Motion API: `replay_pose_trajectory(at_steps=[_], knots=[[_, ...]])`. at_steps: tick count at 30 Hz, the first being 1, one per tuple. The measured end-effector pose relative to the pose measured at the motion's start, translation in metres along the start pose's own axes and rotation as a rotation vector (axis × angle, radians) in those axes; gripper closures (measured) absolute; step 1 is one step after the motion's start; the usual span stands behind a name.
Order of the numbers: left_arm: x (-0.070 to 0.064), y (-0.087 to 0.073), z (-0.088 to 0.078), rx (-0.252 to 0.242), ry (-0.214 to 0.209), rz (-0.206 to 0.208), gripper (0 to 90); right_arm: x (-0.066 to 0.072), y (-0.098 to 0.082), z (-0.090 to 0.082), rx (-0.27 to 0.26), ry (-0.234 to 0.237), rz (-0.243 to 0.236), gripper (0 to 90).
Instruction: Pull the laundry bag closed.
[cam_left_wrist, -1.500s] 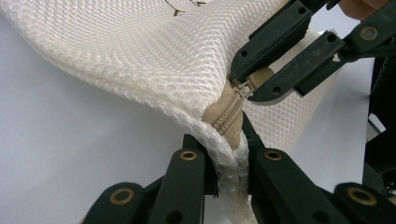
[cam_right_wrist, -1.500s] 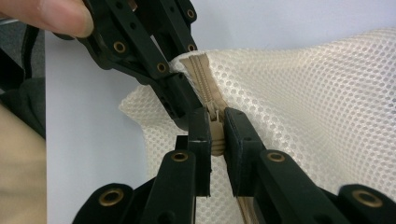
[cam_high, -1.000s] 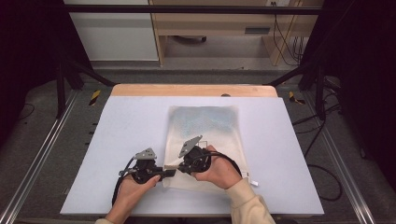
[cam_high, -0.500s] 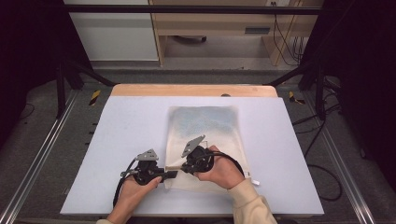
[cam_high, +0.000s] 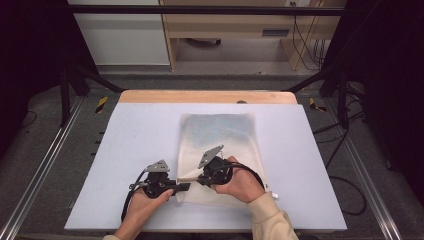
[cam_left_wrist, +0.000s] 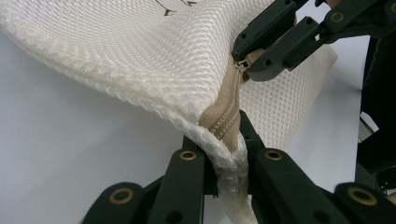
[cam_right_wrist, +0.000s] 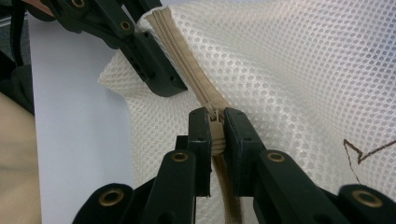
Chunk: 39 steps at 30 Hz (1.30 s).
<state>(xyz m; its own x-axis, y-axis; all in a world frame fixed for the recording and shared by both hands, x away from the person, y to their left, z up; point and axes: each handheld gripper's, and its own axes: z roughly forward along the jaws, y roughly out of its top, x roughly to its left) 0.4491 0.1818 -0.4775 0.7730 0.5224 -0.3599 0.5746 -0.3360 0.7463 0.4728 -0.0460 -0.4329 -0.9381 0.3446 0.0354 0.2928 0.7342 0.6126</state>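
Observation:
A white mesh bag (cam_high: 220, 135) lies flat on the white table (cam_high: 130, 150), with blue-grey contents showing through its far half. A beige zipper (cam_left_wrist: 226, 112) runs along its near edge. My left gripper (cam_high: 184, 187) is shut on the bag's near left corner, at the zipper's end (cam_left_wrist: 229, 135). My right gripper (cam_high: 200, 179) sits just right of it, shut on the zipper pull (cam_right_wrist: 215, 135). The right gripper view looks along the zipper (cam_right_wrist: 187, 60) toward the left gripper (cam_right_wrist: 159, 70). The mesh between the two is raised off the table.
The table has a wooden strip (cam_high: 205, 96) along its far edge. Metal rails (cam_high: 45, 165) run along both sides. A white tag (cam_high: 274, 195) pokes out at the bag's near right corner. Shelving and cables (cam_high: 305, 35) stand beyond the table.
My right gripper has crept slightly to the right along the zipper. My left gripper has stayed where it was.

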Motion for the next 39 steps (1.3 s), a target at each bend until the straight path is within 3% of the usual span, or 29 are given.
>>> replay_pose_trajectory(at_steps=[39], knots=[[0.0, 0.002, -0.003, -0.012, 0.001, 0.003, 83.8, -0.003, -0.013, -0.014, -0.009, -0.03, 0.03, 81.9]])
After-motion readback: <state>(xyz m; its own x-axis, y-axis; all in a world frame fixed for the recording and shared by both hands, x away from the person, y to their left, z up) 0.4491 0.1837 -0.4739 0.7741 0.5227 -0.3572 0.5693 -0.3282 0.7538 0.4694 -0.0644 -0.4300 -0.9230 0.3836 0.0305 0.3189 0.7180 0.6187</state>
